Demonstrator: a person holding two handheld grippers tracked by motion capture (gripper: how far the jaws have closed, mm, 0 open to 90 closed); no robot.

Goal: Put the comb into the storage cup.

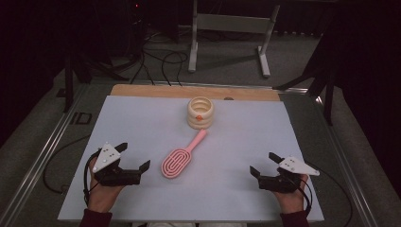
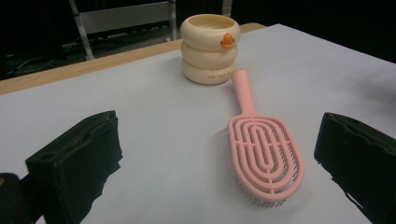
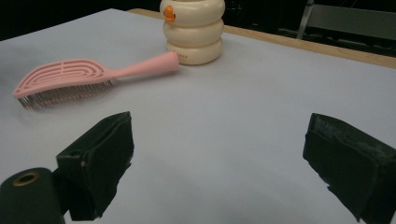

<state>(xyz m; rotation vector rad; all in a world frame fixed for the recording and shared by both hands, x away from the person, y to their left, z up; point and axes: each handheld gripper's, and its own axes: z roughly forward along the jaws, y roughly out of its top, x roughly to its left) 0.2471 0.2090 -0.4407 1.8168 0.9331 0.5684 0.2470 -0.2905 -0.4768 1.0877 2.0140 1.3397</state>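
Pink hairbrush (image 1: 181, 157) lies flat at frame centre in the high view, bristles down, handle tip just beside the cream ribbed cup (image 1: 200, 113) above it; can't tell if they touch. Risk: the brush sits low on the white table sheet (image 1: 236, 142), so if you come in flat the jaws will likely skid over the head or shove the handle into the cup and tip it. Grab across the handle instead; the head looks wide for the jaws. Your left gripper (image 1: 134, 159) is closest, lower left, jaws spread wide and empty, angled toward the brush head, your hand resting low on the sheet. Left gripper view has the brush (image 2: 264, 154) between the jaws but well ahead. Your right gripper (image 1: 265, 164) sits lower right, also wide open, holding nothing, pointed up-left, well apart from the brush (image 3: 79, 77).
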